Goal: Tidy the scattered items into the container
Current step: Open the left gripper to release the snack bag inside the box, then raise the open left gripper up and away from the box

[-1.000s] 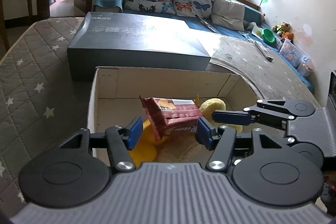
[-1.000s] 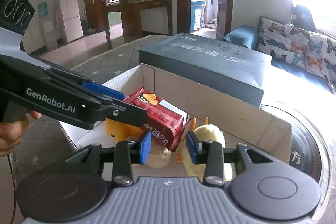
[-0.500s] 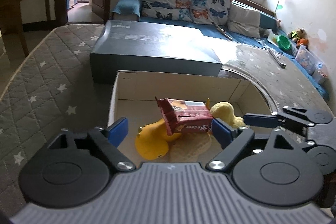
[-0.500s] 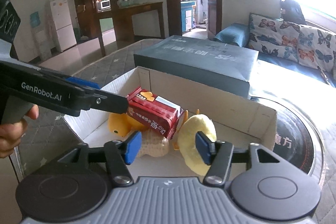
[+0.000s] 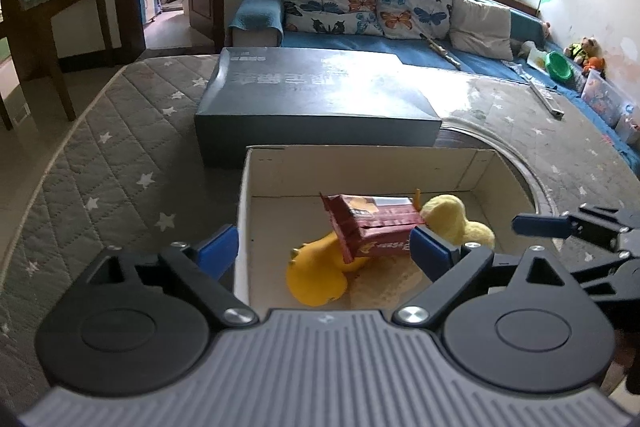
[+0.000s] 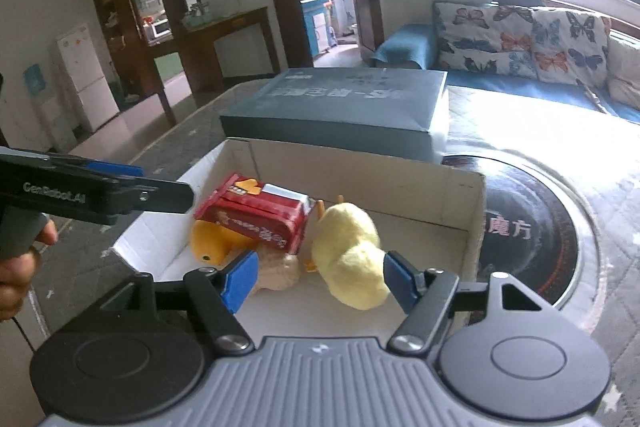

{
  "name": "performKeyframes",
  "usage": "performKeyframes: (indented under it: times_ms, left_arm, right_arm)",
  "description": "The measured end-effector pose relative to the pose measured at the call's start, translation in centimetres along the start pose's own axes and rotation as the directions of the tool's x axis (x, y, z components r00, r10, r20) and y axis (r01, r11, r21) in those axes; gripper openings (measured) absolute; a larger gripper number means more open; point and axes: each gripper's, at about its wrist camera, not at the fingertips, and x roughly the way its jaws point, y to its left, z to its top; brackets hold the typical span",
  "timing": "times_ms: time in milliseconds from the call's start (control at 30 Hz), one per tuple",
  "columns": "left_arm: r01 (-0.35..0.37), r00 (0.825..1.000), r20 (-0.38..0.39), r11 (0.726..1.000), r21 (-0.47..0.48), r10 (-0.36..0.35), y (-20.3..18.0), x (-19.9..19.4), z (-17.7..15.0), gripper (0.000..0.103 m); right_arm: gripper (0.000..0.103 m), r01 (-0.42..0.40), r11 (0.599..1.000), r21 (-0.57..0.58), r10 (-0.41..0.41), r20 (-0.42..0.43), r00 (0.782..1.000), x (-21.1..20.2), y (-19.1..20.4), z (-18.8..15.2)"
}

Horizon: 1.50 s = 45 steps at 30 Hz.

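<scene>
Both of my grippers have lifted back out of the cardboard box [image 6: 460, 195] over the last second, and their jaws have spread from around the red snack packet [image 6: 256, 215] to wide apart. My left gripper [image 5: 324, 247] now hangs above the box's near-left corner with nothing between its blue pads, and my right gripper [image 6: 316, 279] hovers over the near edge, equally empty. Inside the box the packet lies tilted on top of the orange plush toy [image 6: 210, 241], with the beige plush [image 6: 280, 269] under its near end and the pale yellow plush duck [image 6: 352, 259] just beside it, touching. All four sit below the rim. I see no loose item on the quilted star mat [image 5: 120, 167] in either view, only the big dark flat box [image 5: 316, 99] behind the container, so the tidying looks finished as far as these views reach. To close this step well, I judge I should draw both grippers straight up and away, keeping the pads clear of the packet's raised corner so nothing tips out.
</scene>
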Motion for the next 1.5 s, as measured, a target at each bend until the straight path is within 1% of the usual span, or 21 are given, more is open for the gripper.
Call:
performKeyframes:
  times_ms: [67,100,267,333,367,533,600,633,667,767,967,1233,1367,1500]
  left_arm:
    - [0.006,1.0,0.003,1.0,-0.011,-0.006,0.3,0.2,0.1,0.094]
    - [0.01,1.0,-0.003,1.0,-0.019,-0.01,0.5,0.3,0.2,0.094]
    - [0.003,1.0,-0.016,0.999,-0.042,-0.003,0.6,1.2,1.3,0.094]
    - [0.016,1.0,-0.008,0.999,-0.052,-0.016,0.6,1.3,1.9,0.094]
    - [0.01,1.0,-0.001,0.998,-0.056,-0.011,0.5,1.3,2.0,0.094]
    - [-0.016,1.0,0.009,0.998,-0.059,0.017,0.5,1.5,2.3,0.095]
    - [-0.035,0.999,0.01,0.997,-0.068,0.036,0.8,1.6,2.4,0.097]
    - [-0.045,0.999,0.01,0.996,-0.073,0.046,1.0,1.6,2.5,0.099]
    - [-0.052,0.998,0.013,0.996,-0.076,0.053,1.1,1.6,2.6,0.099]
    - [-0.071,0.997,0.02,0.994,-0.078,0.073,1.5,1.4,2.7,0.099]
    - [-0.092,0.995,0.02,0.991,-0.098,0.095,2.4,1.5,3.4,0.1]
    - [-0.123,0.992,0.018,0.986,-0.112,0.126,3.5,2.4,4.8,0.1]
    - [-0.147,0.989,0.016,0.984,-0.097,0.15,3.8,3.3,5.8,0.1]
    - [-0.156,0.987,0.007,0.982,-0.107,0.158,4.3,4.1,6.6,0.1]
  right_arm:
    - [0.073,0.008,1.0,0.0,-0.008,0.01,1.0,-0.1,-0.1,0.3]
    - [0.076,0.005,1.0,0.003,-0.005,0.019,1.0,-0.2,-0.2,0.4]
    - [0.077,0.014,1.0,-0.013,-0.013,0.052,0.999,-0.3,0.0,1.3]
    - [0.08,0.02,1.0,-0.022,-0.018,0.062,0.998,-0.3,0.1,1.6]
    - [0.083,0.023,0.999,-0.026,-0.021,0.067,0.998,-0.3,0.2,1.8]
    - [0.085,0.038,0.999,-0.03,-0.036,0.072,0.997,0.0,0.2,2.4]
    - [0.095,0.044,0.999,-0.026,-0.042,0.071,0.997,0.1,0.1,2.5]
    - [0.098,0.047,0.999,-0.024,-0.045,0.07,0.997,0.2,0.1,2.6]
    - [0.1,0.05,0.999,-0.022,-0.048,0.069,0.996,0.2,0.1,2.7]
    - [0.103,0.059,0.998,-0.016,-0.057,0.067,0.996,0.5,-0.1,2.9]
    - [0.103,0.076,0.997,-0.004,-0.076,0.062,0.995,0.9,-0.3,3.4]
    - [0.103,0.11,0.994,0.01,-0.111,0.063,0.992,1.4,-1.3,5.4]
    - [0.103,0.103,0.994,0.032,-0.105,0.063,0.992,2.1,-1.9,6.6]
    - [0.103,0.104,0.994,0.043,-0.106,0.063,0.992,3.0,-2.6,7.7]
